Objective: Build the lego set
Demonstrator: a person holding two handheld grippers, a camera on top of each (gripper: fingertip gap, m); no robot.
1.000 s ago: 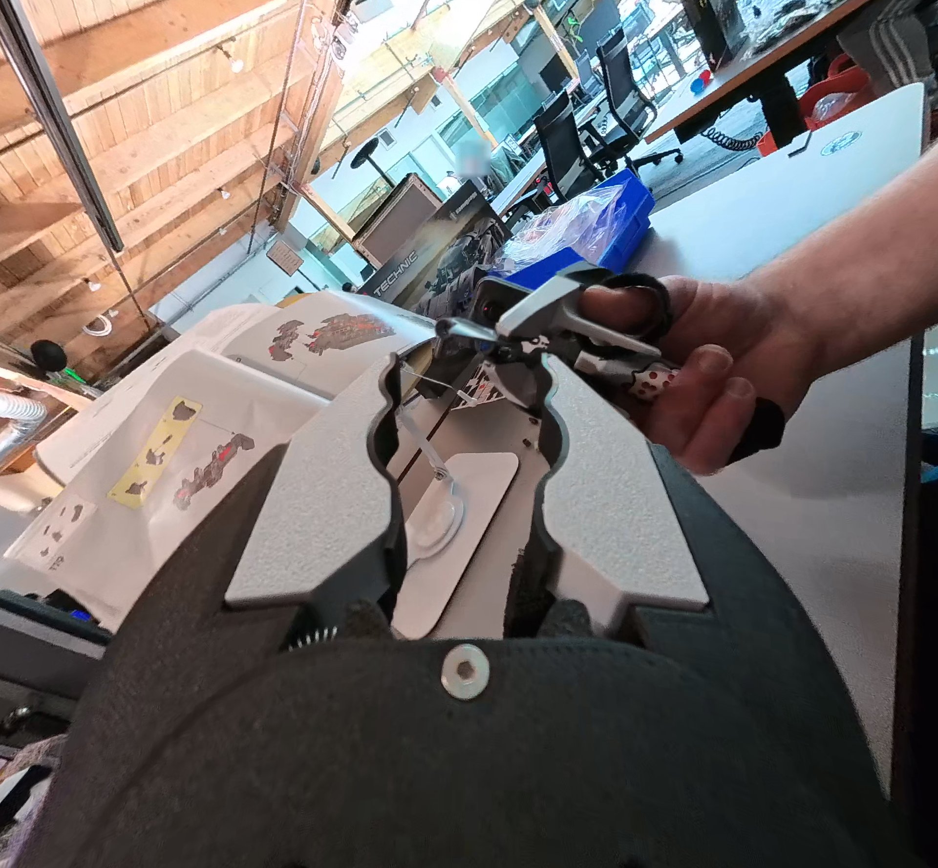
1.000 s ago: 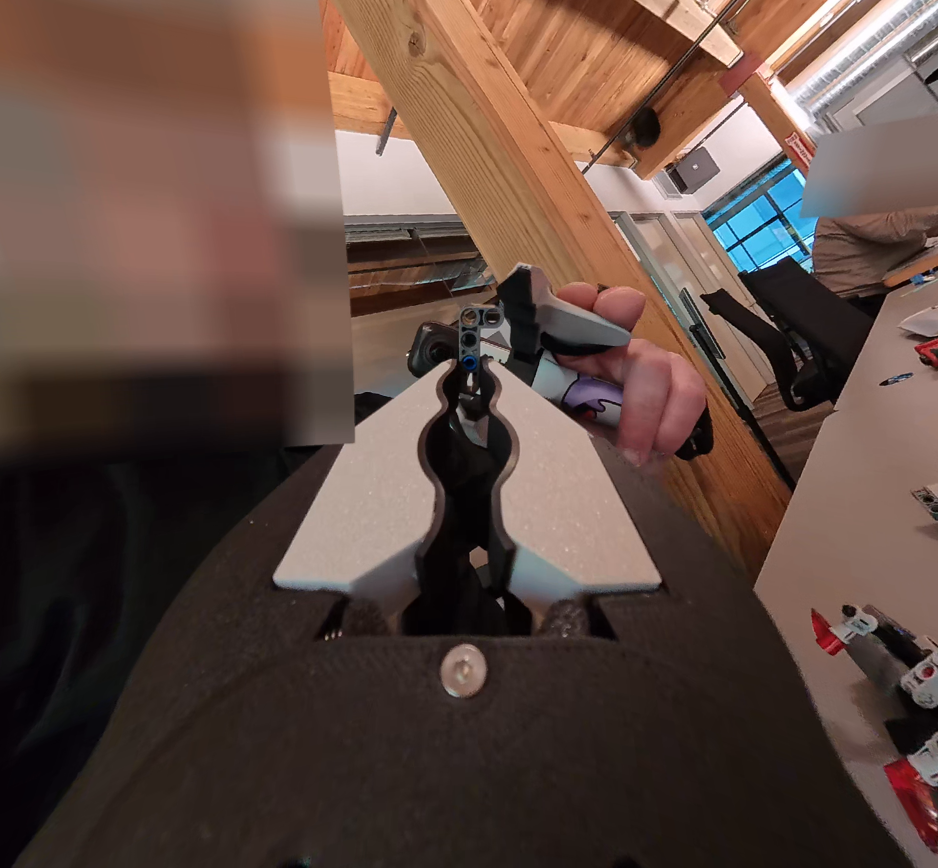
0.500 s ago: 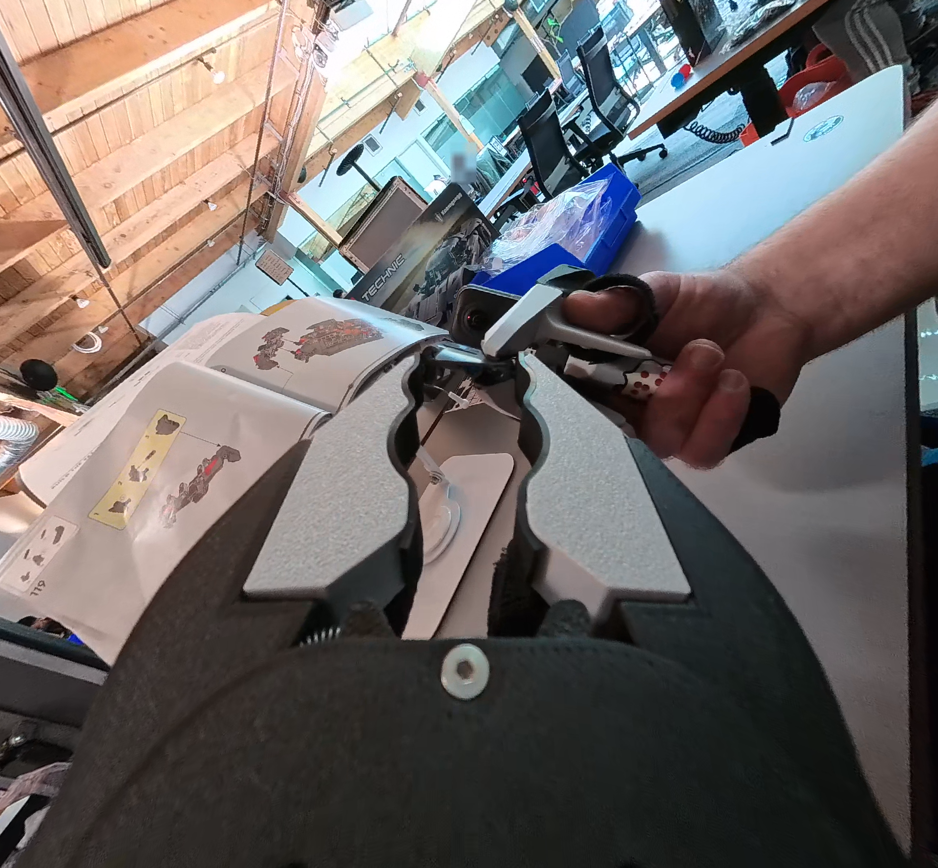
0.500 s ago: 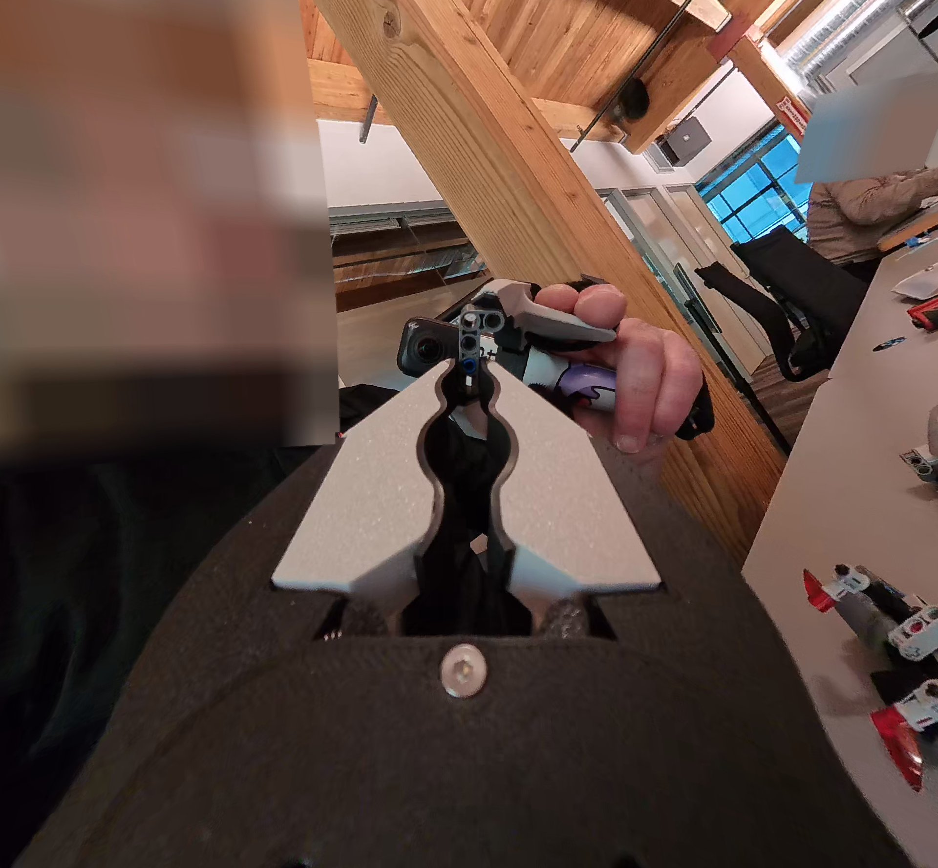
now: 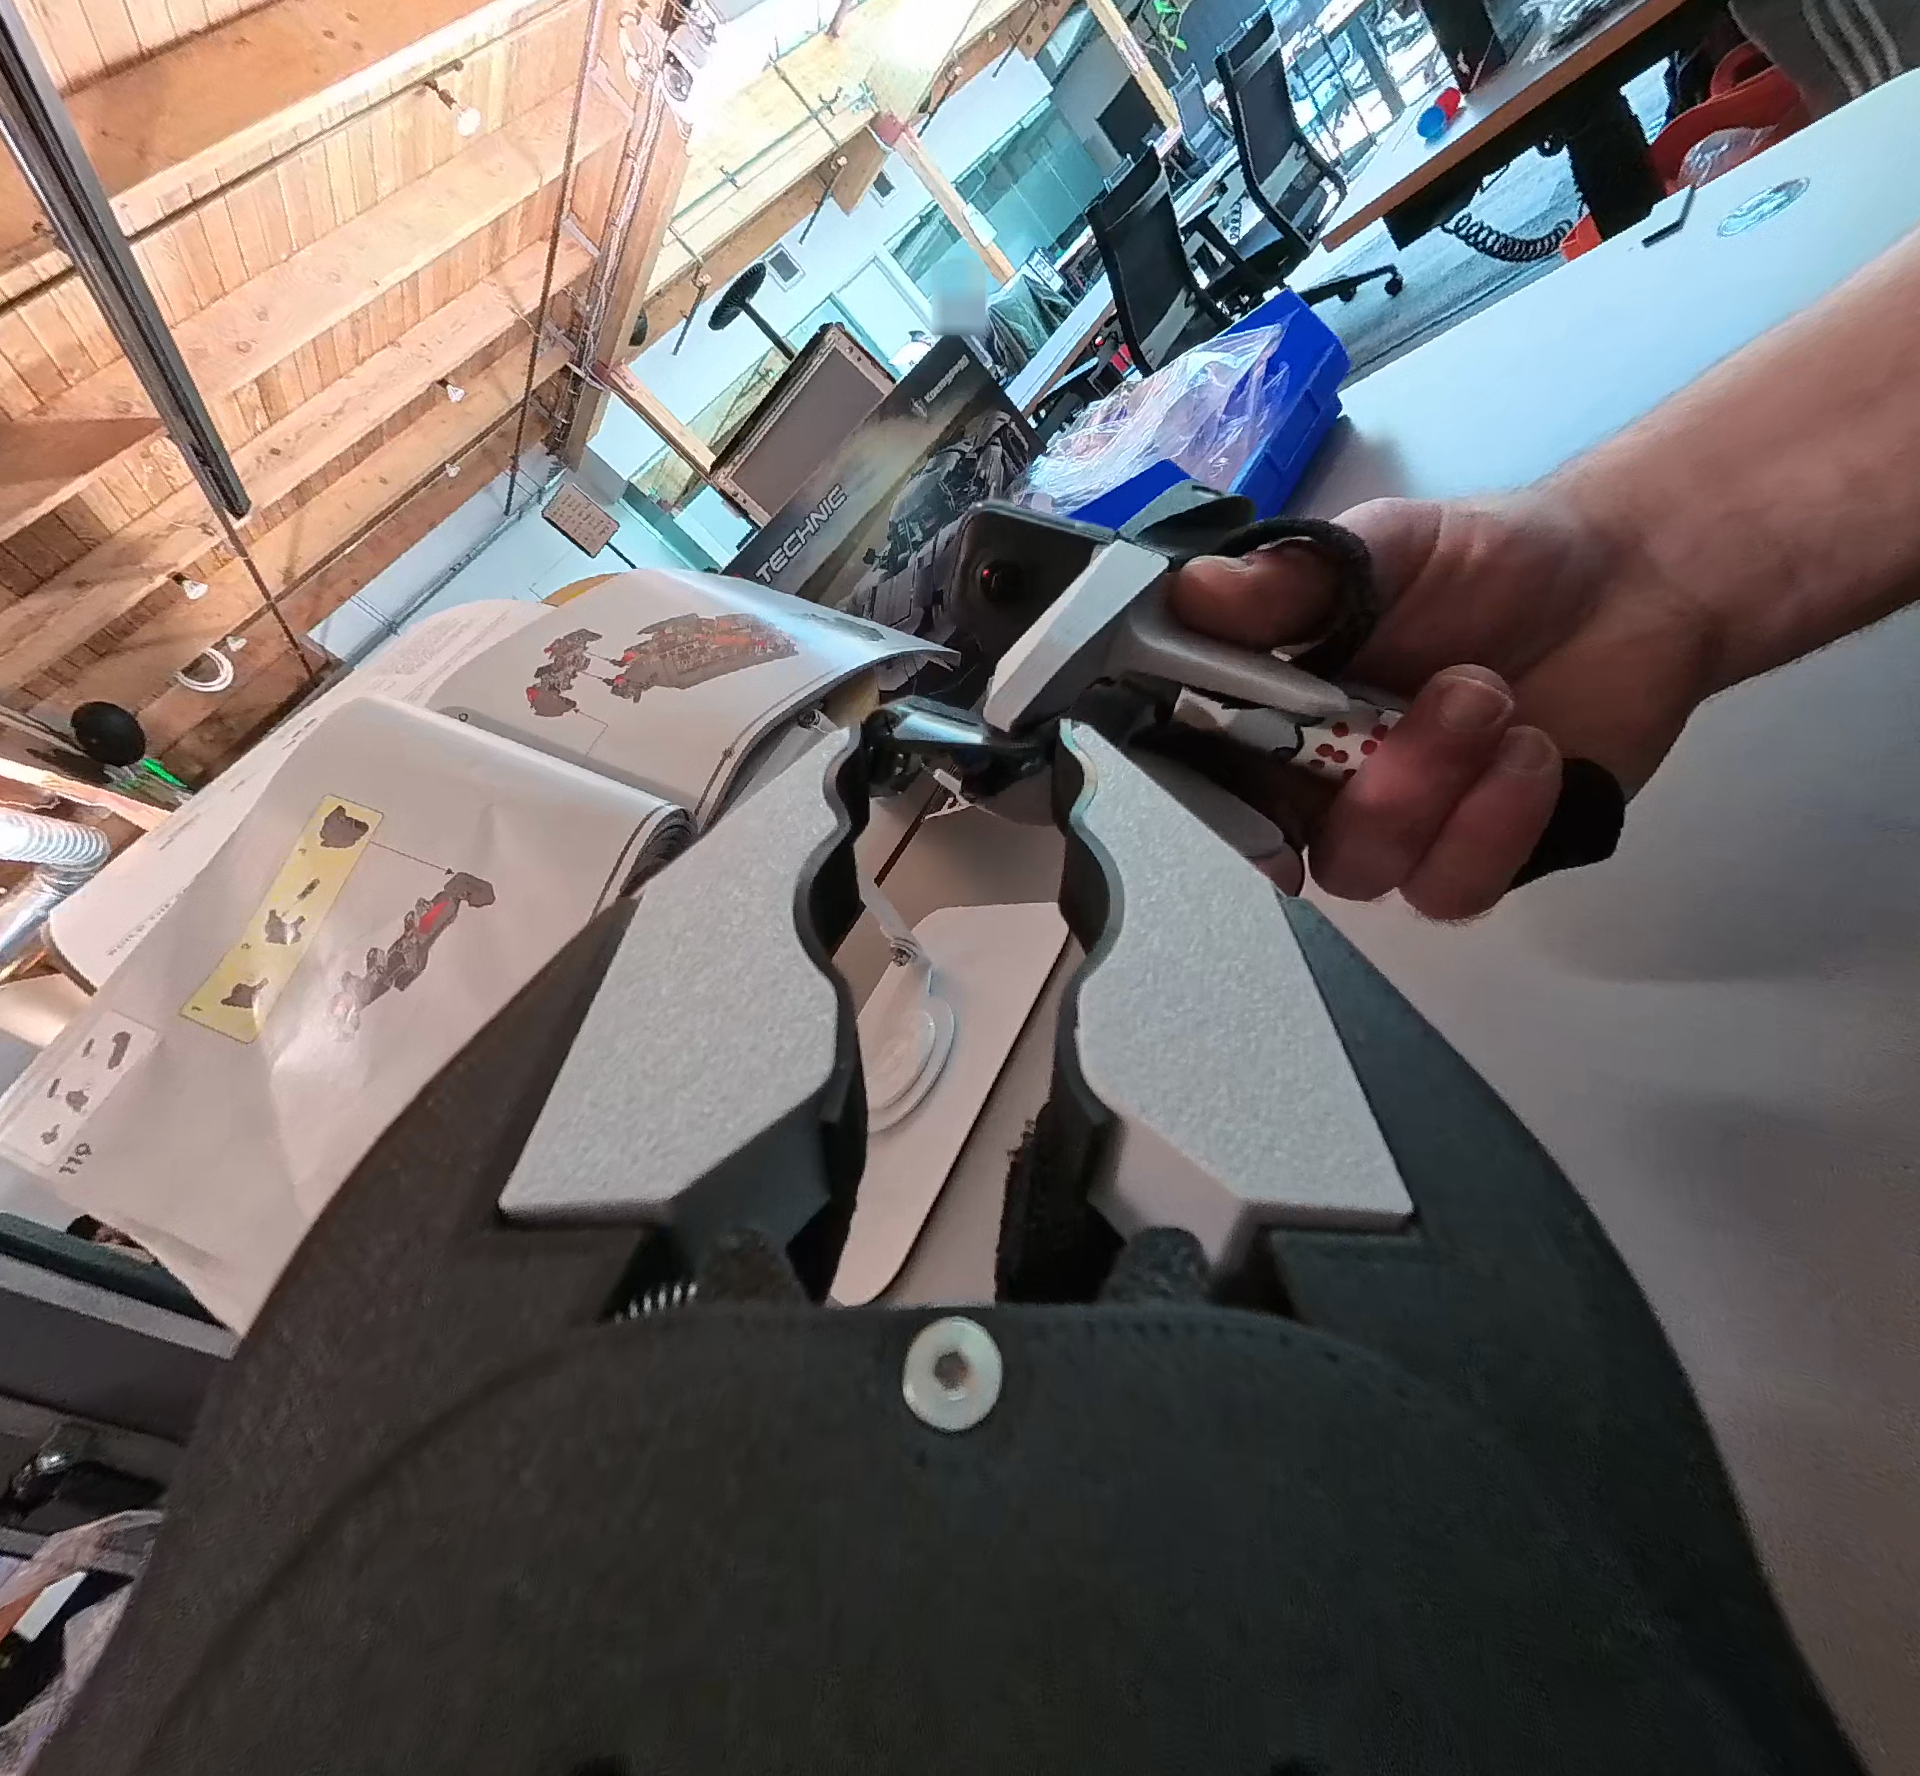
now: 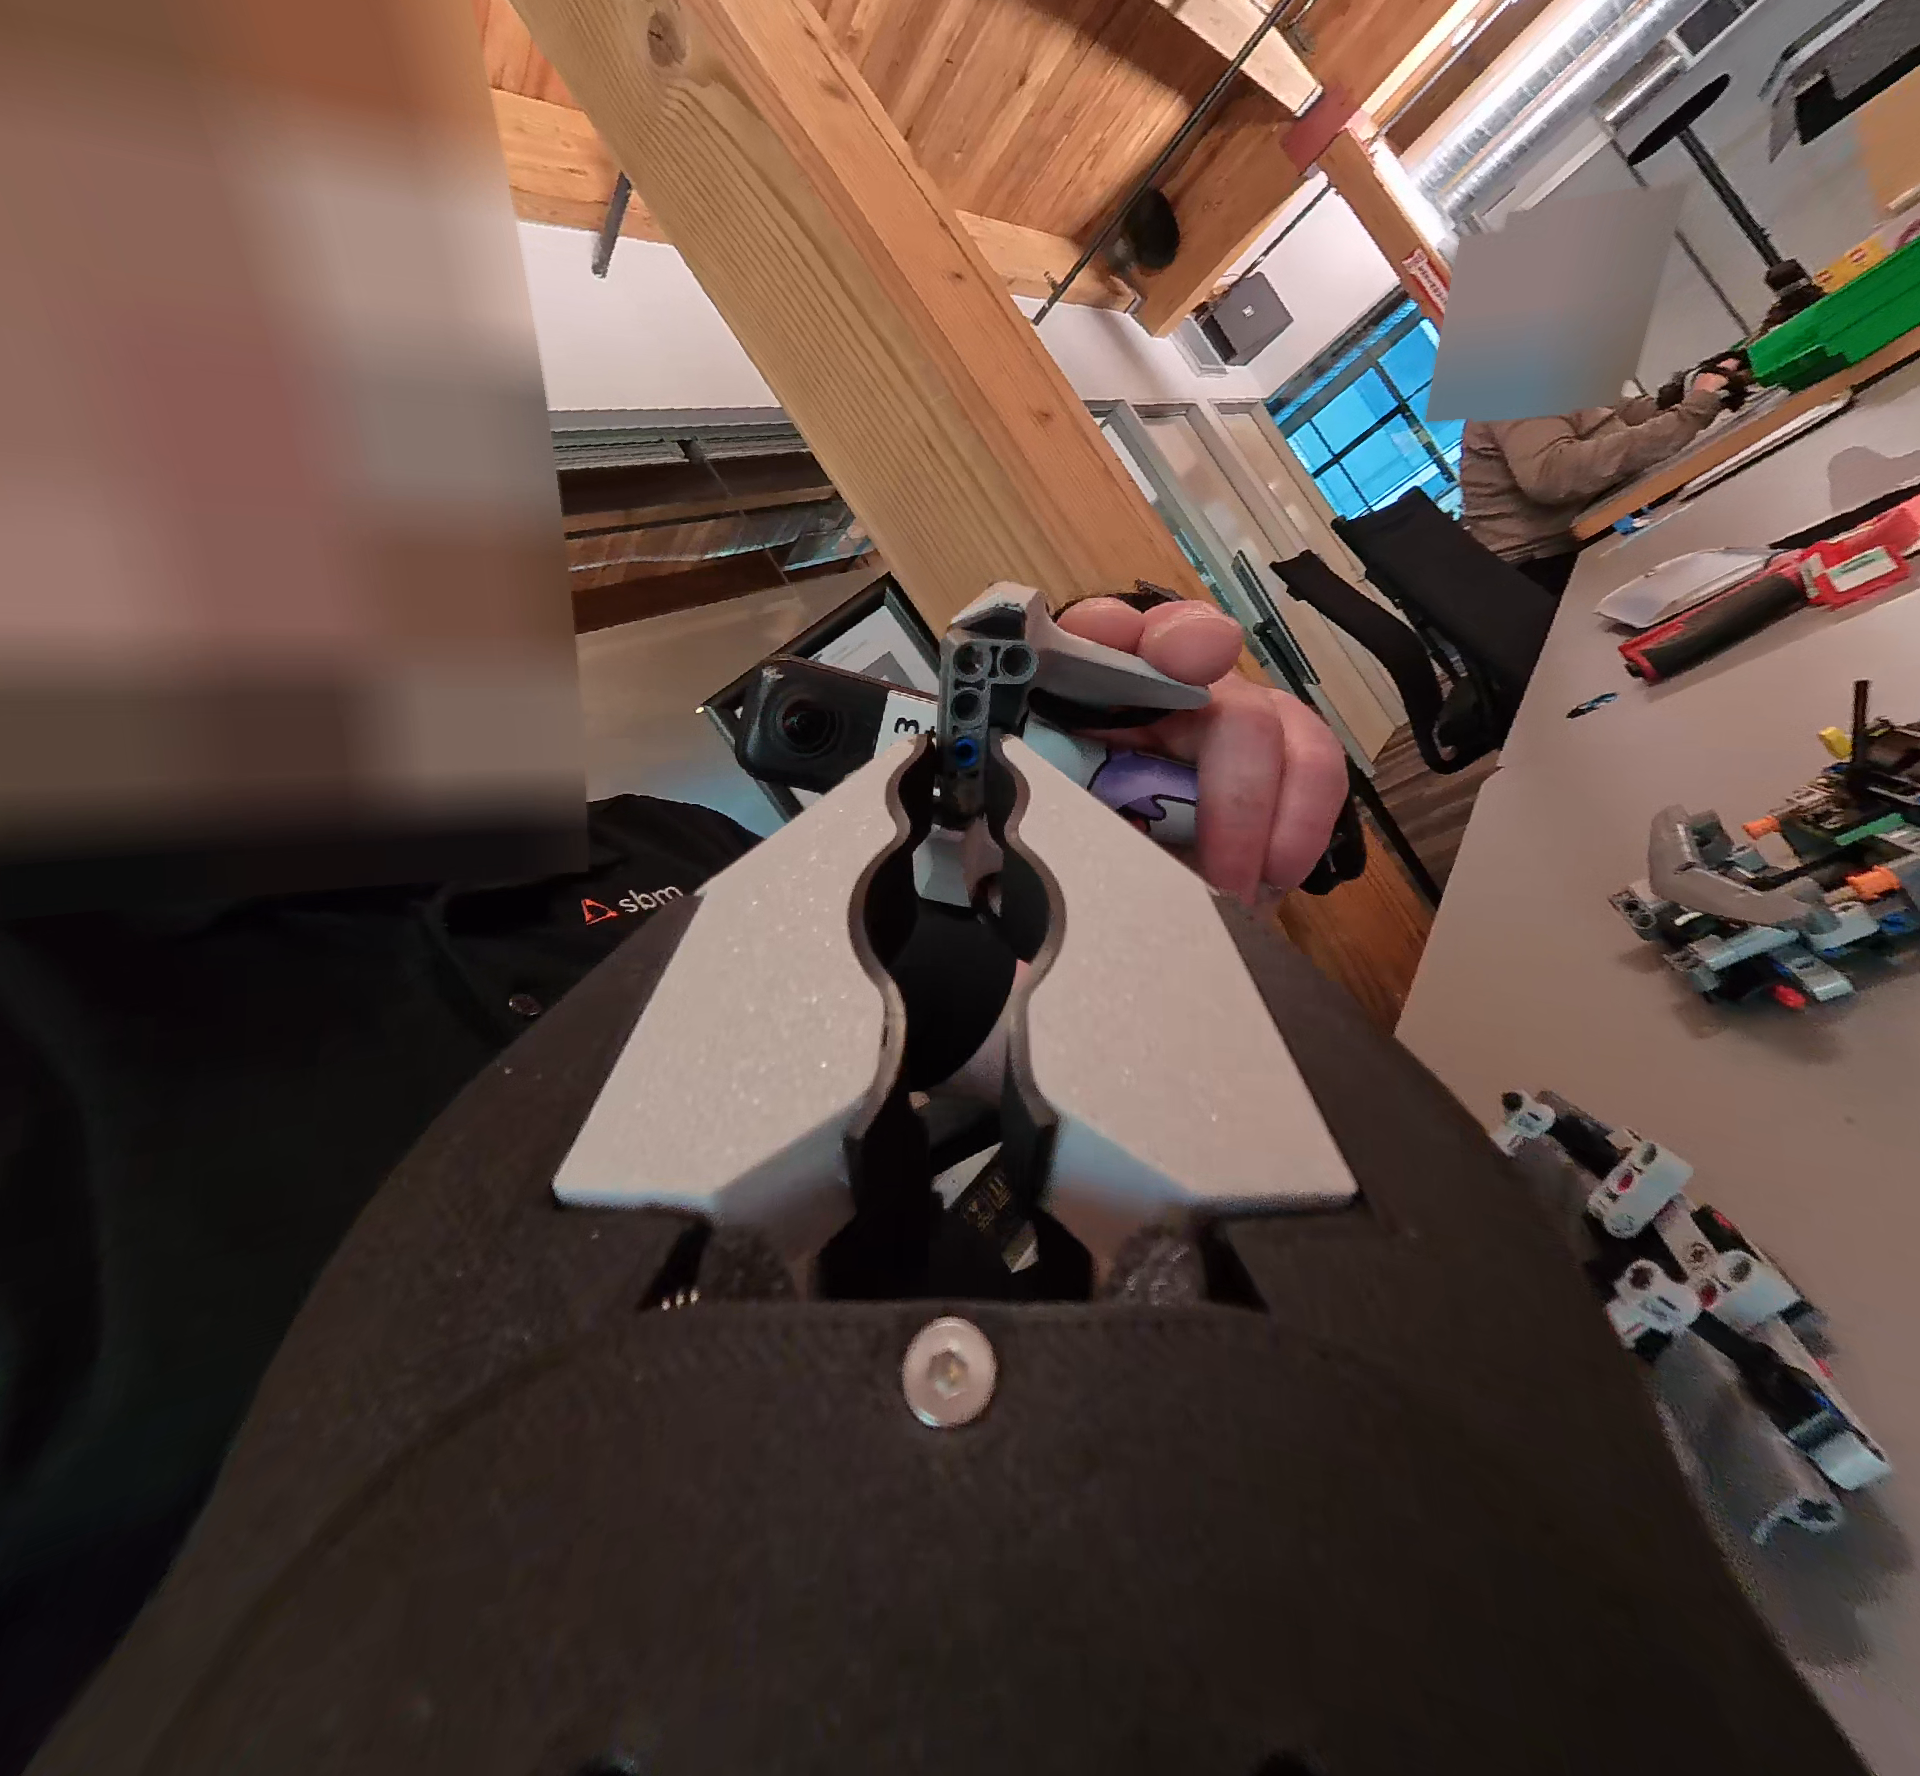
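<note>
The fingers of the right gripper (image 6: pixel 961 770) are clenched on a dark grey lego beam (image 6: pixel 975 703), which stands upright between their tips. Its top, with three round holes and a short arm bent to the right, rises clear above the tips, and a small blue pin (image 6: pixel 963 747) shows on it right at the pinch line. Just beyond the beam, the far side of the scene holds the left gripper (image 6: pixel 1023 656) with its camera lens and the bare hand (image 6: pixel 1226 750) that grips it.

In the left wrist view the left gripper (image 5: pixel 961 770) has its jaws parted, with a clear gap between the two grey fingers (image 5: pixel 727 978). The dark piece sits across that gap at the tips, carried there by the right gripper (image 5: pixel 997 739) coming in from the right; whether the left tips touch it cannot be told. A hand (image 5: pixel 1455 687) holds that gripper over the pale table (image 5: pixel 1558 1155).

An open instruction booklet (image 5: pixel 312 895) lies to the left, a blue bin (image 5: pixel 1278 417) of bagged parts sits far off, and in the right wrist view partly built lego assemblies (image 6: pixel 1787 885) rest on the table at right.
</note>
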